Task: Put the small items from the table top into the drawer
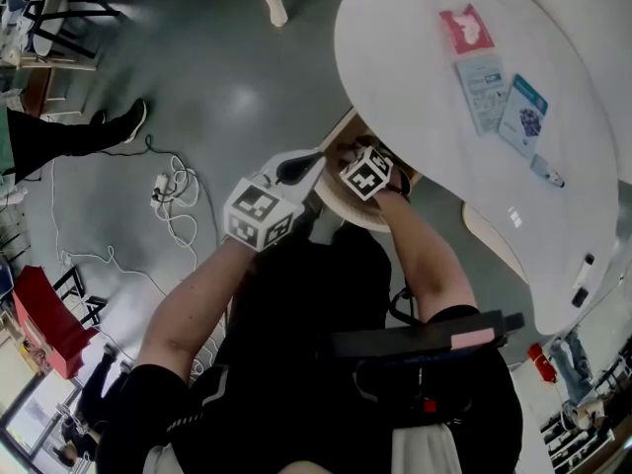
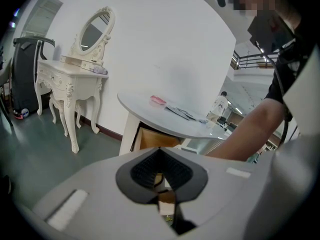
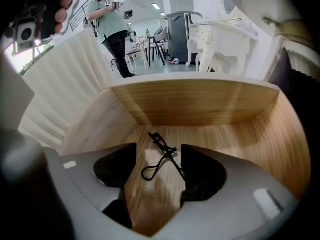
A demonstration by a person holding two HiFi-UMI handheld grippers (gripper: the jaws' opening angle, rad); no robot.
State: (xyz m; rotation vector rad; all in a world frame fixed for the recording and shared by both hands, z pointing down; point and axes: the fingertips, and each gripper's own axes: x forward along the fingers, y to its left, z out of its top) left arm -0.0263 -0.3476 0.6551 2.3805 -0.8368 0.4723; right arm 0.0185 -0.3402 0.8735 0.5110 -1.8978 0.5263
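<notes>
The wooden drawer (image 3: 200, 104) stands pulled out under the round white table (image 1: 415, 87). My right gripper (image 3: 157, 159) points down into it, jaws wide open. A black eyelash curler (image 3: 162, 156) lies flat on the drawer floor between the jaws, and neither pad touches it. My left gripper (image 1: 294, 168) sits at the drawer's left rim (image 1: 341, 210); its pads (image 2: 160, 176) meet, and I cannot make out anything held. On the table top lie a red packet (image 1: 465, 28), a light-blue card (image 1: 482, 89), a blue-and-white packet (image 1: 523, 115) and a small pen-like item (image 1: 548, 174).
The drawer's ribbed white front (image 3: 75, 89) curves along its left side. A white dressing table with an oval mirror (image 2: 75, 79) stands by the wall. Cables (image 1: 173, 200) trail on the grey floor. A person (image 3: 112, 29) stands beyond the drawer.
</notes>
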